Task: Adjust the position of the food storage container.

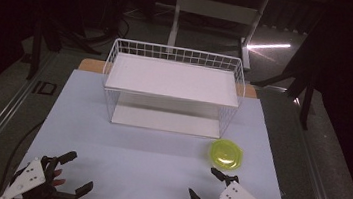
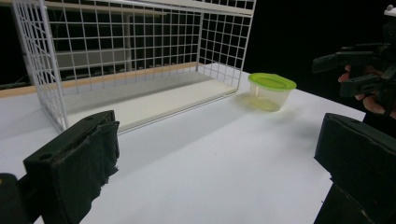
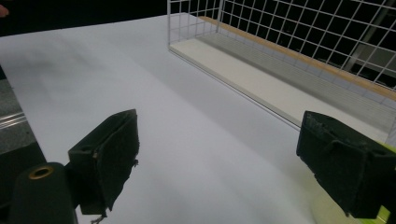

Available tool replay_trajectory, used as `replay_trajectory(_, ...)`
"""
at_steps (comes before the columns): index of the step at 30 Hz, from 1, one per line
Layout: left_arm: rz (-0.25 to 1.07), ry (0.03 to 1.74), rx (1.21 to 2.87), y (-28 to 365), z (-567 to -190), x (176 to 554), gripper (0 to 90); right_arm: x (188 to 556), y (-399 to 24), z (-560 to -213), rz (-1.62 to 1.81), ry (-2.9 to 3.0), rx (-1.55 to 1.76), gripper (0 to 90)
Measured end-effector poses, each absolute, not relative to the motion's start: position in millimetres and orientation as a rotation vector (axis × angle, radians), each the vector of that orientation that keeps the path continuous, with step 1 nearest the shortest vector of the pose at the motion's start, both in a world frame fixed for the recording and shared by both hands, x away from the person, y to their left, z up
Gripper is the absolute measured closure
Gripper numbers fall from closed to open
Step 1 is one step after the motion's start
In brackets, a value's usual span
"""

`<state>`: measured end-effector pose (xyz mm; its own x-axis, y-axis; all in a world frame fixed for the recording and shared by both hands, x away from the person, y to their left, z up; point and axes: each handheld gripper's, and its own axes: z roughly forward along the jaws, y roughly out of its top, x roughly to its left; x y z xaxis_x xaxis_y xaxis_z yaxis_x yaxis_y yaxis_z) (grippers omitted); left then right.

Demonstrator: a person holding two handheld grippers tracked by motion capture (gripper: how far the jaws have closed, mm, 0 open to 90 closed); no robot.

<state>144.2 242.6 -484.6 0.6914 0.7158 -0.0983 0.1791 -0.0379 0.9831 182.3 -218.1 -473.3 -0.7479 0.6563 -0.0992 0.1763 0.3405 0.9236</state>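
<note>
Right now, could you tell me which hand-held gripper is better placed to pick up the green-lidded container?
The right hand-held gripper, probably. It sits open just in front of the green-lidded container, on the same side of the table. The left hand-held gripper, also open, is at the far left corner and would have to cross the whole mat.

Dark room, white desk frame (image 1: 215, 8)

High view: set above the near edge, faced forward and down over the bench (image 1: 158, 158).
Gripper views: carried low, close to the surface.
Shared: wire rack (image 1: 173, 86).
</note>
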Motion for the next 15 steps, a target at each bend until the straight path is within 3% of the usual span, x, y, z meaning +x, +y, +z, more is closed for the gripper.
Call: replay_trajectory(15,0.516,0.751,1.573,242.5,-482.3,141.7,0.6,185.7,-203.8,-436.3,1.490,2.185,0.648,12.5)
